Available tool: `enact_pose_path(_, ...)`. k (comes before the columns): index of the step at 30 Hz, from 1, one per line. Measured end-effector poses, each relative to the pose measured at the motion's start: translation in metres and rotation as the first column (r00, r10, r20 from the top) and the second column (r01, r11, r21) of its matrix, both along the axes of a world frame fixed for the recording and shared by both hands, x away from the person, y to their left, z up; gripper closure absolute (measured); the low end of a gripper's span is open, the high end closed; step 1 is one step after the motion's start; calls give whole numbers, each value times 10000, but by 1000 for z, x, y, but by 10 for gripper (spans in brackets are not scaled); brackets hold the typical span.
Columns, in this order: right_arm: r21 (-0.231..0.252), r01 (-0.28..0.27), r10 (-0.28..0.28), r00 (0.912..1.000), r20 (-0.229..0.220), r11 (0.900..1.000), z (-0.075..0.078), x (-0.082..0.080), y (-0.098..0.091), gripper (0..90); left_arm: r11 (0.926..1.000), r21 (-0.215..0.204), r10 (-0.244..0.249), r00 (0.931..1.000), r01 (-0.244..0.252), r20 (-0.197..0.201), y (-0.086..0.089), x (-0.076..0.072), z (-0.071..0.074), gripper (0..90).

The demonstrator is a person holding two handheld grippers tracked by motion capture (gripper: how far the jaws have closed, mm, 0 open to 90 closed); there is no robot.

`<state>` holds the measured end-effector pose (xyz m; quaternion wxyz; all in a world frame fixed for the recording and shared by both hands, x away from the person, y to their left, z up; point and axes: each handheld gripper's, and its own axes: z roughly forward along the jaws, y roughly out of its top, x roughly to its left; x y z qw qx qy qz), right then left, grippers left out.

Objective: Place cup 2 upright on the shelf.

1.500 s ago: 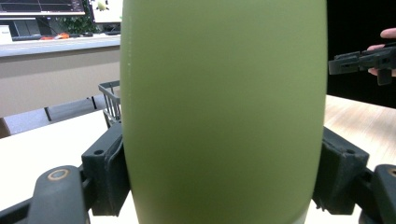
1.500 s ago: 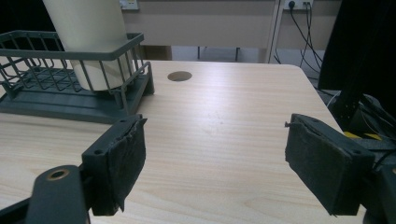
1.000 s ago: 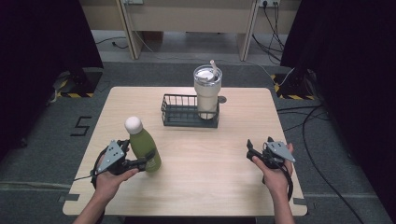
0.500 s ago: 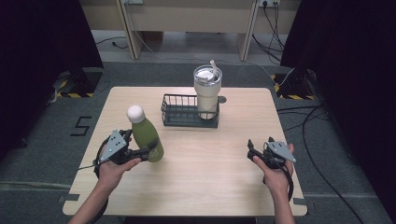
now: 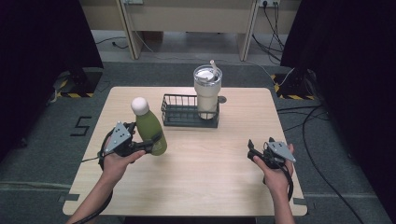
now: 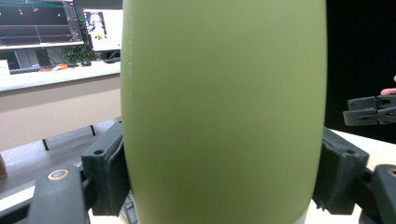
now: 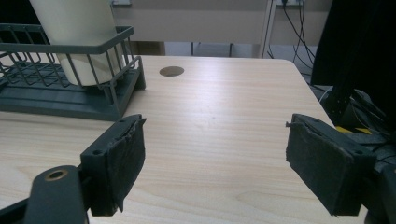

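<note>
A green bottle [image 5: 150, 130] with a white cap is held slightly tilted above the left part of the wooden table [image 5: 210, 177]. My left gripper [image 5: 152, 143] is shut on its lower body. In the left gripper view the green bottle [image 6: 224, 107] stands between the two jaws, whose pads [image 6: 109, 172] press on its sides. My right gripper [image 5: 252, 152] rests low near the table's right front, open, pointing left. In the right gripper view my right gripper [image 7: 215, 163] has only bare tabletop between its jaws.
A dark wire basket [image 5: 180, 120] stands at the table's back middle, with a cream tumbler [image 5: 207, 93] with lid and straw in its right end. The basket [image 7: 70, 46] and tumbler [image 7: 74, 28] lie ahead-left of the right gripper. A cable hole [image 7: 171, 71] sits behind it.
My left gripper has carried the green bottle up, to the right and farther away, closer to the basket. The right gripper has stayed put.
</note>
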<state>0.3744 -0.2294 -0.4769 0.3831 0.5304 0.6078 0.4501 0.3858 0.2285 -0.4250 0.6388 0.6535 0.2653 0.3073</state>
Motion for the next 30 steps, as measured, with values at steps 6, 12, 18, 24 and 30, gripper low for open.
enact_pose_path(6,-53,64,-64,10000,-4,10000,0,0,-1,198,10000,5,0,10000,0,67,-3,6,5,206)
enact_pose_path(12,25,45,-45,10000,-68,10000,0,0,0,199,10000,61,-67,10000,67,47,-5,13,7,206)
enact_pose_path(18,40,4,-3,10000,-87,10000,0,0,1,195,10000,-2,3,10000,-3,98,-6,19,11,207)
enact_pose_path(24,-33,8,-7,10000,6,10000,0,0,1,193,10000,23,13,9999,-13,129,-9,26,16,206)
enact_pose_path(30,-125,-15,16,10000,80,9999,0,0,1,201,10000,63,-11,9999,10,112,-11,32,18,206)
